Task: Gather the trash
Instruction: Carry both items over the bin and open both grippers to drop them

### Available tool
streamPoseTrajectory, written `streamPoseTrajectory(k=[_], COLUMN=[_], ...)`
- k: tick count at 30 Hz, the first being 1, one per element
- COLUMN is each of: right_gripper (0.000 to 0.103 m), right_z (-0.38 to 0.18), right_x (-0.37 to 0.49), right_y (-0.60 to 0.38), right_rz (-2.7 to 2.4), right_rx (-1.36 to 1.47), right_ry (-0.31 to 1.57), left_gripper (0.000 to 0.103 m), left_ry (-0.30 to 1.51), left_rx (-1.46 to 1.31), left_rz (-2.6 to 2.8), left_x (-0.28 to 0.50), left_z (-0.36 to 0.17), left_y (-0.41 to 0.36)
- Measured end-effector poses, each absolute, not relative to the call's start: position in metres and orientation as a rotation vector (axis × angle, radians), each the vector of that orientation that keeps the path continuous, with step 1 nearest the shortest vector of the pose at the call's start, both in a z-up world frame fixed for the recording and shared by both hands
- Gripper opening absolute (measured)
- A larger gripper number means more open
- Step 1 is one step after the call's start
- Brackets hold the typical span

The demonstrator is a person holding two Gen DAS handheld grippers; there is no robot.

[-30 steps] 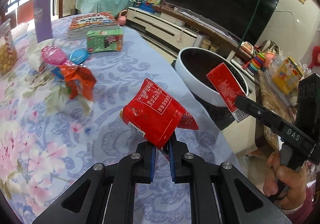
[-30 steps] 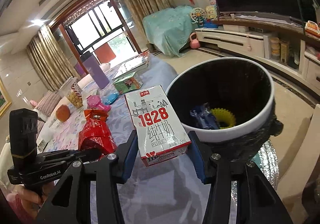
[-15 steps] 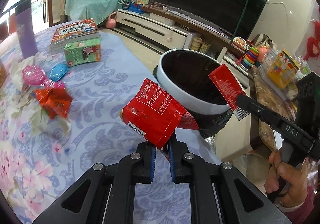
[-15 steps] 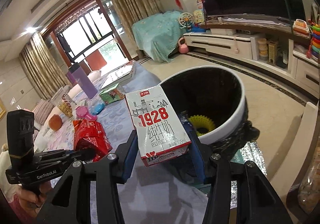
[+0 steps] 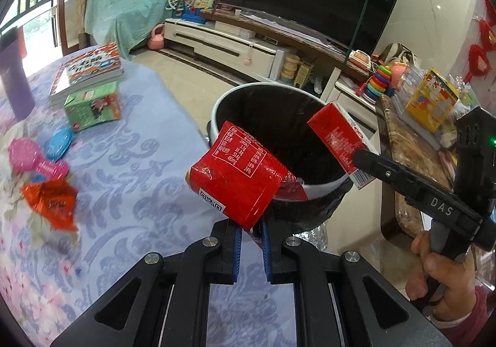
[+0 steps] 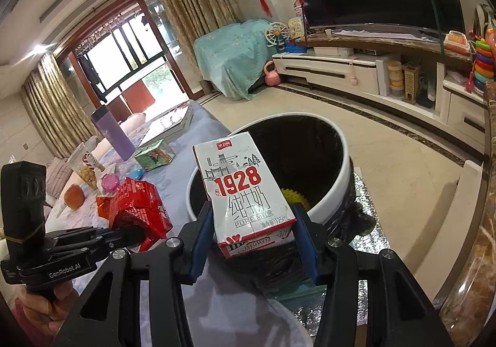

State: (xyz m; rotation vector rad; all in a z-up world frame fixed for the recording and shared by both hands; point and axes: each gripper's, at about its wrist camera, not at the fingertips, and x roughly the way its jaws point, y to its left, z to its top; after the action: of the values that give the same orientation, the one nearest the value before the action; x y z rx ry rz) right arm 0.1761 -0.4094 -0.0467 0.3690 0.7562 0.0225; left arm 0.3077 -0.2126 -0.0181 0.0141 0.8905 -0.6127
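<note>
My left gripper [image 5: 250, 230] is shut on a crumpled red snack bag [image 5: 238, 179] and holds it just short of the near rim of a white trash bin with a black liner [image 5: 248, 91]. My right gripper [image 6: 252, 230] is shut on a white and red "1928" milk carton [image 6: 245, 192], held at the bin's [image 6: 338, 179] near rim. In the left wrist view the carton [image 5: 338, 139] hangs over the bin's right edge. A yellow ring [image 6: 296, 196] lies inside the bin. The snack bag also shows in the right wrist view [image 6: 136, 206].
The blue patterned tablecloth [image 5: 130, 161] carries an orange-red wrapper [image 5: 52, 203], pink and blue toys [image 5: 37, 155], a green box [image 5: 93, 105], books [image 5: 88, 69] and a purple bottle [image 6: 113, 134]. A TV stand [image 6: 356, 74] runs along the far wall. A stone counter [image 5: 412, 145] is at right.
Both grippers have moved toward the bin with their loads. The bin now looms larger and the table items have slid left and back in view.
</note>
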Motion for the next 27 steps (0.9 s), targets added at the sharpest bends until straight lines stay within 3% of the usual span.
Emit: streamPoseTrajectory(k=[27], right_gripper=[0.05], right_z=[-0.046], right_x=[0.213], right_y=[-0.435], right_rz=[-0.005], right_rx=[0.331], right_ry=[0.788], left_gripper=[0.01], left_ry=[0.918], left_rx=[0.038], left_rz=[-0.631], left_x=[0.362], left_z=[-0.024], left_y=[-0.261])
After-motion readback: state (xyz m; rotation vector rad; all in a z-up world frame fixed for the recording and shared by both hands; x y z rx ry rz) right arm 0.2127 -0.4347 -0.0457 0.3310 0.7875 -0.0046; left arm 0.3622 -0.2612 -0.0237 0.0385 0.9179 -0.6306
